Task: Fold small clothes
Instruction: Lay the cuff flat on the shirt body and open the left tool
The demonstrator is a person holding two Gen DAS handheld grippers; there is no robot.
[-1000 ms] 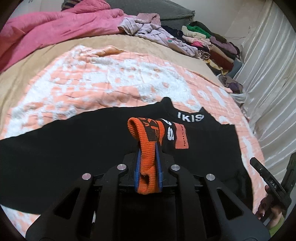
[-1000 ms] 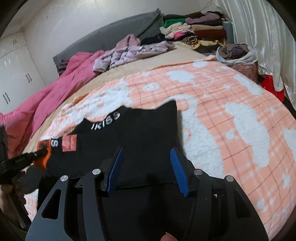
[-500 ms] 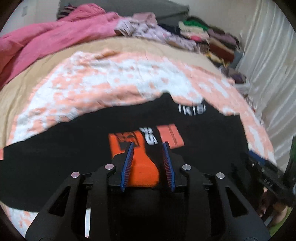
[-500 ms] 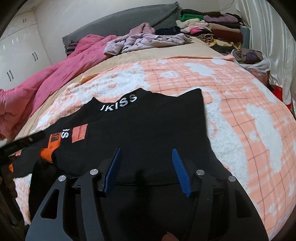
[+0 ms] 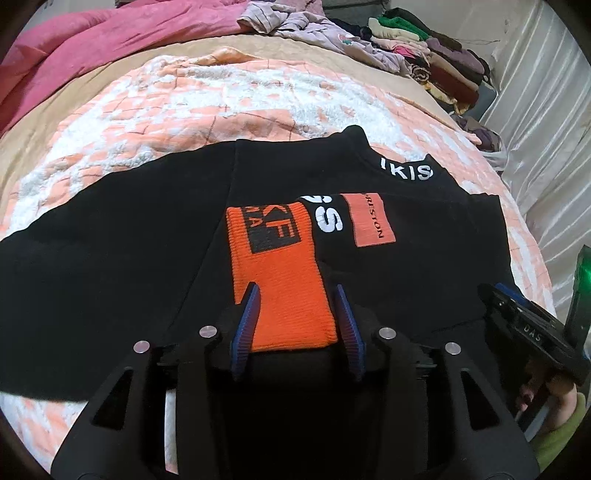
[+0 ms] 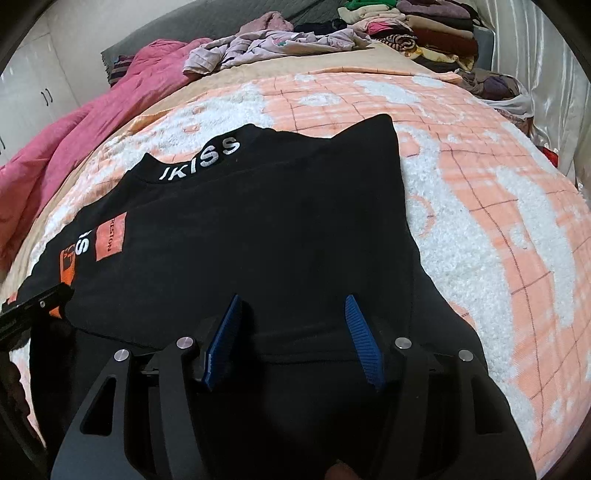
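A black sweatshirt (image 5: 110,251) with a white "IKISS" collar (image 5: 406,171) lies on the bed; it also shows in the right wrist view (image 6: 277,229). Its orange cuff (image 5: 280,288) lies flat on the folded-in sleeve, next to an orange patch (image 5: 371,219). My left gripper (image 5: 297,317) is open, its blue pads either side of the cuff's near end. My right gripper (image 6: 293,328) is open and empty over the shirt's lower body. The cuff shows at the left in the right wrist view (image 6: 68,269).
The shirt rests on a peach and white fleece blanket (image 6: 498,221). A pink duvet (image 5: 92,48) lies at the far left. Loose clothes (image 6: 273,44) and folded stacks (image 6: 424,33) sit at the bed's head. A white curtain (image 5: 554,122) hangs on the right.
My left gripper let go of the orange cuff, which was held pinched upright and now lies flat on the shirt. The jaws opened wider. My right gripper stayed open and moved in over the shirt.
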